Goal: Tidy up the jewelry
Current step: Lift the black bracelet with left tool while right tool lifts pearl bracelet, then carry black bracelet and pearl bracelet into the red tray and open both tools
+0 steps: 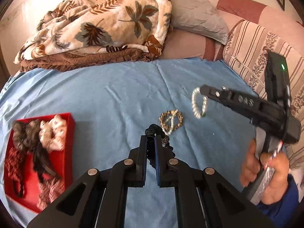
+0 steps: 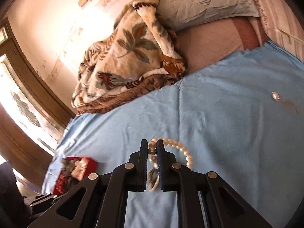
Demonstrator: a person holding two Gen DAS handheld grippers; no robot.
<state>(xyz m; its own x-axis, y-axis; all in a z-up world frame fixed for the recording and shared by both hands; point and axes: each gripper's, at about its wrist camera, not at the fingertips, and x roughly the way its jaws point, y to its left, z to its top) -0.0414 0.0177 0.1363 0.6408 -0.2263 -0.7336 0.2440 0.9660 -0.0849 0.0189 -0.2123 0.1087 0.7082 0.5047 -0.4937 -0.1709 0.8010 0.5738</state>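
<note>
both wrist views look down, sharing blue cloth (image 1: 123,95) and red box (image 2: 91,162).

We see a glossy pearl bracelet (image 2: 182,150), matt blue cloth sheet (image 1: 114,98), plush leaf-print blanket (image 1: 98,24), matt black plastic grippers.

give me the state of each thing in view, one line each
left claw: shut on black bracelet
right claw: shut on pearl bracelet, lifted off blue cloth
leopard bracelet: lying loose on the cloth
red box: open, holding scrunchies
floral blanket: folded beyond the cloth
</note>
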